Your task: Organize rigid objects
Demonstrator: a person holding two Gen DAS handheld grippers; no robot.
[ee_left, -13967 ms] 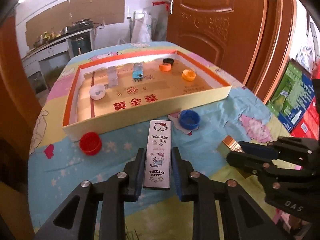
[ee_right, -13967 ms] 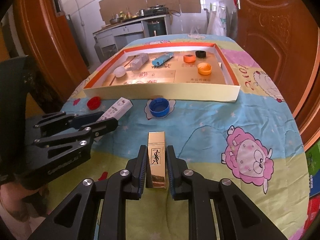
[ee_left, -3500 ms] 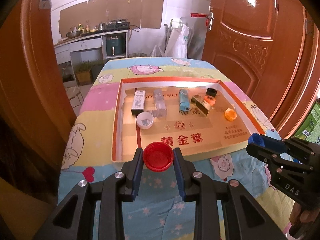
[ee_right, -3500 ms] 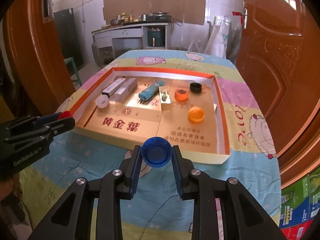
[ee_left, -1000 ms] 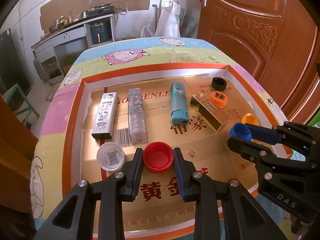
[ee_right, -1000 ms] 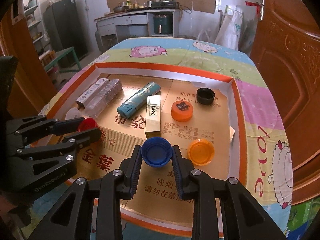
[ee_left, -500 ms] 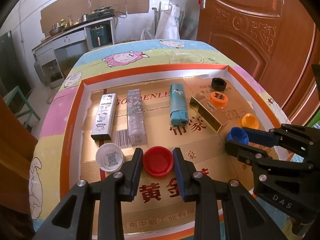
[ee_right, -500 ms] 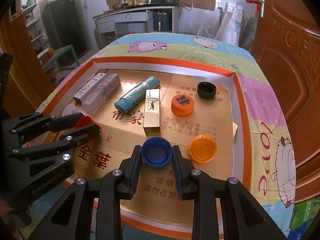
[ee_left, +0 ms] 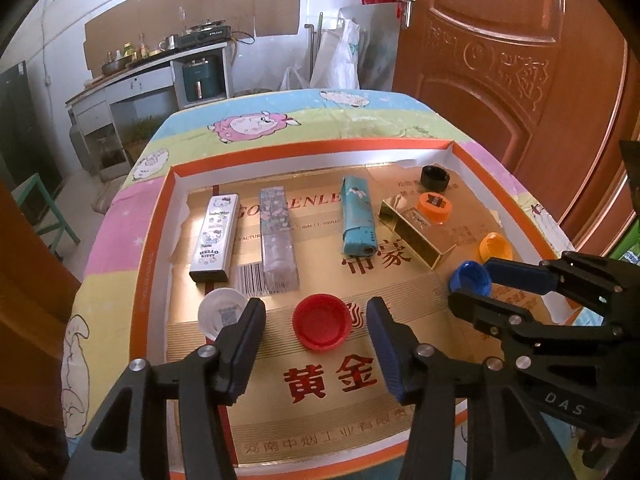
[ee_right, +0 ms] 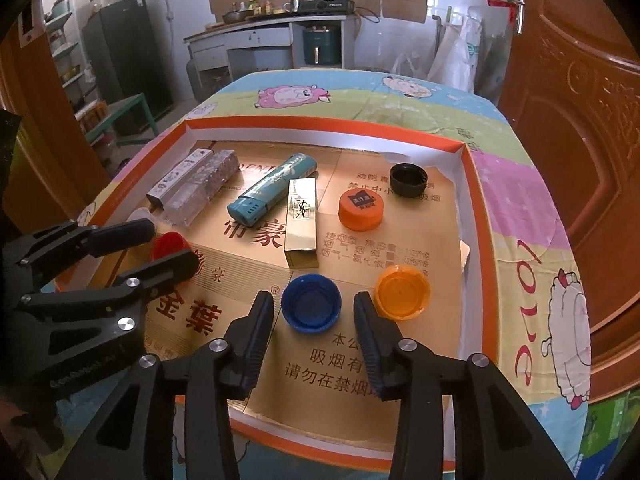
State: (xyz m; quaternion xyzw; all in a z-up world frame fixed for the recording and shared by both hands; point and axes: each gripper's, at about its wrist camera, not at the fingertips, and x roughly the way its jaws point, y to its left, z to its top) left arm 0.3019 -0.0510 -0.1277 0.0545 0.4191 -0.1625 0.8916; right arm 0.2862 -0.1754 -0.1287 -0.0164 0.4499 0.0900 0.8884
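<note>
hello kitty case [ee_left: 215,237], ysl box [ee_right: 302,222]

The red cap [ee_left: 321,321] lies open side up between the left gripper's [ee_left: 316,318] opening jaws; the blue cap [ee_right: 311,307] likewise between the right gripper's [ee_right: 314,310].

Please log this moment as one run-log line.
left claw: opening, red cap released | right claw: opening, blue cap released | both caps in tray
</note>
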